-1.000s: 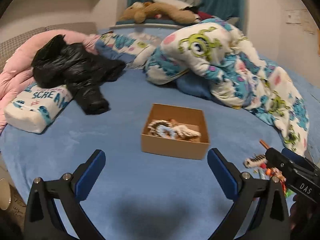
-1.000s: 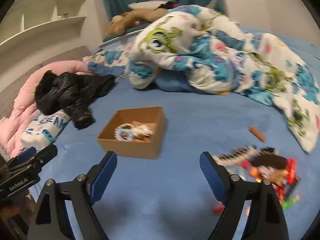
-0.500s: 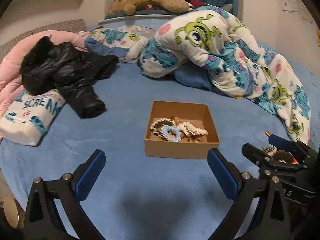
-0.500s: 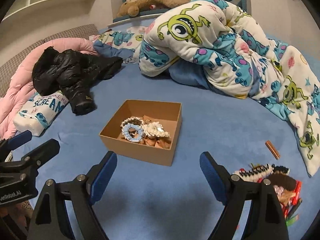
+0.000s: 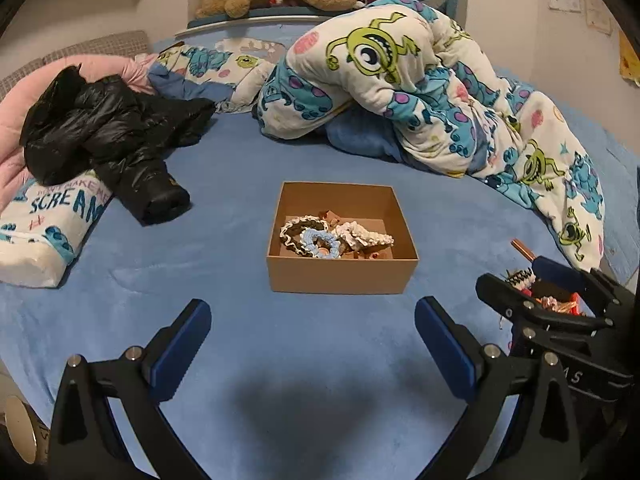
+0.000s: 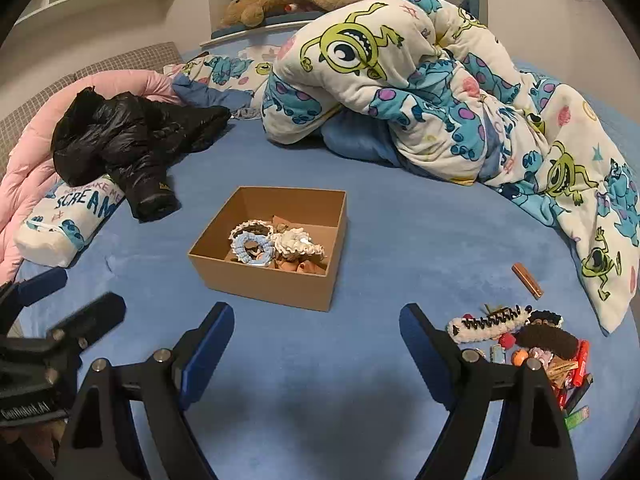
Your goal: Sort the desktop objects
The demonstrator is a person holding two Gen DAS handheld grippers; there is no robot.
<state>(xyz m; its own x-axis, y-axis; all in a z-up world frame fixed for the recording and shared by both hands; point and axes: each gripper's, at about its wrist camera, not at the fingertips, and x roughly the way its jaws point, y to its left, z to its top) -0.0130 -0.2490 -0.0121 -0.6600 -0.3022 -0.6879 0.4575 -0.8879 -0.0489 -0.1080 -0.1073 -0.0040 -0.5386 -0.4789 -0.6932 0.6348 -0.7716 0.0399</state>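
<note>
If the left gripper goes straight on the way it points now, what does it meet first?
Probably the cardboard box, which lies centred ahead of the open left gripper. Only bare blue bedcover lies before it, though depth is uncertain.

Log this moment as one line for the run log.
left gripper: open, empty | right gripper: open, empty | cardboard box: holds scrunchies | pile of small items: unsorted, right of box | copper tube: loose on bed

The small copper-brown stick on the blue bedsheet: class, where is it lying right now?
In the right wrist view, the small copper-brown stick lies alone at right, between the monster-print white duvet and the heap of hair accessories.
</note>
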